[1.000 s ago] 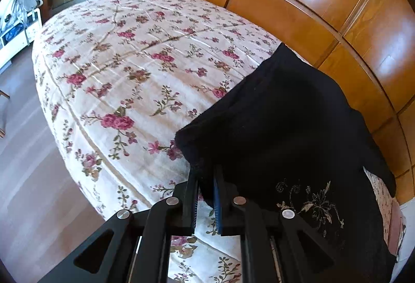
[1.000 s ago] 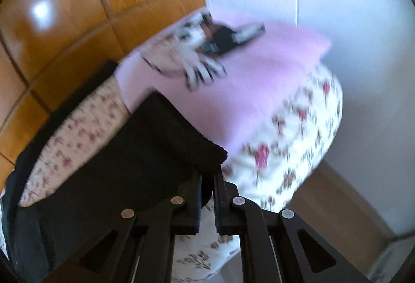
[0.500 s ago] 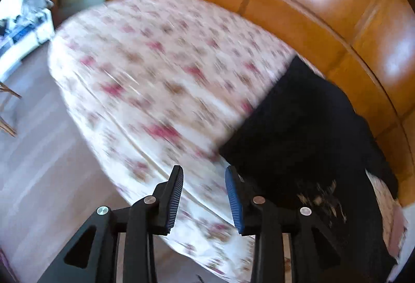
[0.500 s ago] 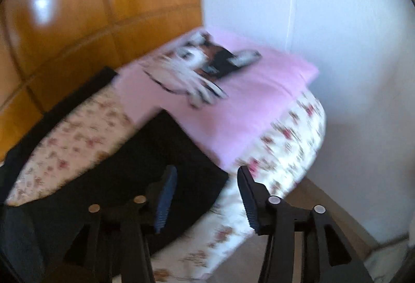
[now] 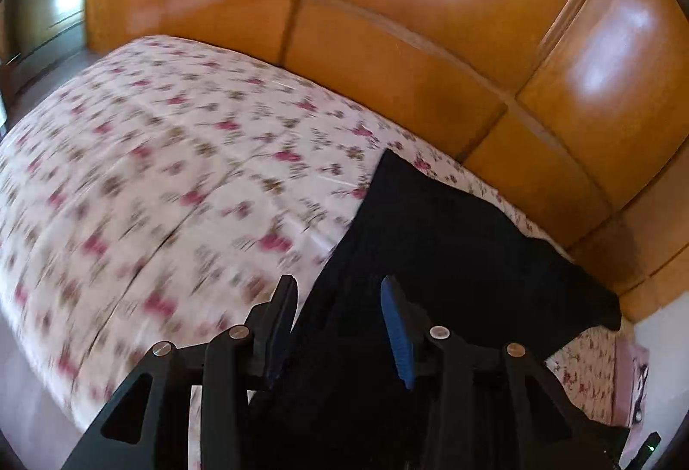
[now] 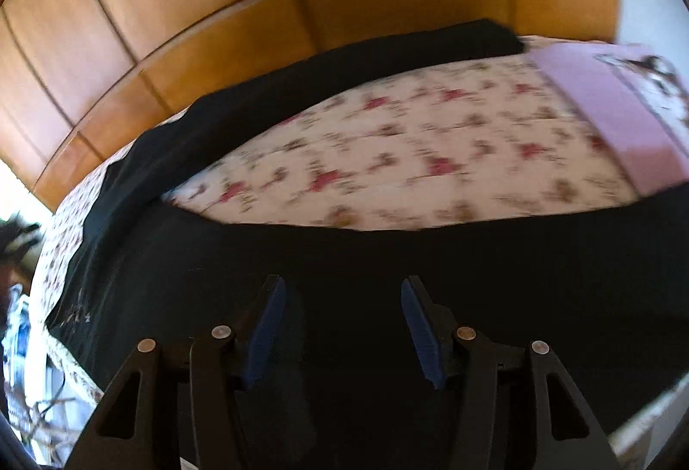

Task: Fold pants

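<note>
A home bedroom is indicated. A bed covered by a white quilt printed with pink flowers is seen in both views. Glossy orange-brown wooden panelling, divided into large rectangular panels, is set right behind the bed. A pink pillow with a printed picture is laid at one end of the quilt. Black pants are spread across the bed.
</note>
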Demonstrator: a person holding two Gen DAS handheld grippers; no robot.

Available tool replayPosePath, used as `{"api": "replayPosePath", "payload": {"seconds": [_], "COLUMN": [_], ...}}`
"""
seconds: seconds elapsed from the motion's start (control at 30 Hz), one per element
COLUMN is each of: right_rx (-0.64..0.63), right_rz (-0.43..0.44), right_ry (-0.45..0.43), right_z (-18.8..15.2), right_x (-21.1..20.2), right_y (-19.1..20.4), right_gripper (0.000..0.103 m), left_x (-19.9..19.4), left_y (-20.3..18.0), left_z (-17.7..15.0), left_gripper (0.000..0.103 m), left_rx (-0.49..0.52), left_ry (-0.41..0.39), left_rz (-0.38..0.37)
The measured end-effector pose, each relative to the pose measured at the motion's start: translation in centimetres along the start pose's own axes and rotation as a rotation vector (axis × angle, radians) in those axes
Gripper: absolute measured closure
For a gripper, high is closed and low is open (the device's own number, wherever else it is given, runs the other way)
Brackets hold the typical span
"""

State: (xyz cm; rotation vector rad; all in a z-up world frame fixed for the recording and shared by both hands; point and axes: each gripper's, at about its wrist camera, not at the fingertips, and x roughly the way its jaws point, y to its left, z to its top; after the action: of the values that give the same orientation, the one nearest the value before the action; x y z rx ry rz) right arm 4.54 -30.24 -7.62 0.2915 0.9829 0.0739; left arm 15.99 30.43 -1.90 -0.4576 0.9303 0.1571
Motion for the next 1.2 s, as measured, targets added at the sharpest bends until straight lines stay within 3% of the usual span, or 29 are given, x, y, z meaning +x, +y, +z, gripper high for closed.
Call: {"api": "replayPosePath", "payload": {"seconds": [0.23,0.37,0.43,0.47,0.63,0.67,0.7,0.73,0.77,0.83,1.07,1.2], "right_rx": [0.025,0.040,0.035,0.035,0.016,0.014,0.010,0.006,0.003,0.002,-0.017,-0.016], "right_rz": [0.006,0.006,0.006,0.006,-0.011,-0.013,-0.016,-0.019,-0.020,-0.018,-0.017,0.020], "right_ry": [0.068,0.085,0.089,0.091,0.097,0.097,0.099,0.100,0.101,0.100,0.094,0.047], "right_z": [0.3,0.1,0.1,0.0,0.0,0.0,0.0,-0.1,-0.1,-0.1,0.1,1.6], "right_x": [2.6,3.3,3.5,3.5,3.9,3.9,3.9,3.9,3.9,3.9,3.0,1.4], "right_y": [0.2,-0.3,-0.1,-0.1,0.3,0.4,0.4,0.4,0.5,0.4,0.5,0.6], "right_gripper": [0.046,0.044,0.042,0.040,0.037,0.036,0.036,0.036,0.036,0.036,0.037,0.037], "left_x": [8.8,13.6,15.6,16.4,20.0,20.6,20.9,20.8,20.5,18.8,6.3,-1.6], "left_y": [-4.1,-5.6,-6.1,-6.3,-6.7,-6.8,-7.0,-7.3,-7.6,-8.6,-10.0,-10.7], "left_z": [6.6,9.1,10.0,10.3,11.4,11.4,11.4,11.3,11.2,10.8,8.6,5.1], "left_gripper": [0.060,0.055,0.042,0.041,0.043,0.046,0.056,0.071,0.077,0.098,0.097,0.098], "left_rx": [0.139,0.150,0.147,0.147,0.104,0.098,0.104,0.123,0.142,0.193,0.261,0.318], "left_ry": [0.127,0.169,0.183,0.184,0.216,0.225,0.222,0.213,0.197,0.127,-0.072,-0.164], "left_rz": [-0.001,0.019,0.009,0.017,0.033,0.040,0.047,0.042,0.043,0.050,-0.152,-0.260]}}
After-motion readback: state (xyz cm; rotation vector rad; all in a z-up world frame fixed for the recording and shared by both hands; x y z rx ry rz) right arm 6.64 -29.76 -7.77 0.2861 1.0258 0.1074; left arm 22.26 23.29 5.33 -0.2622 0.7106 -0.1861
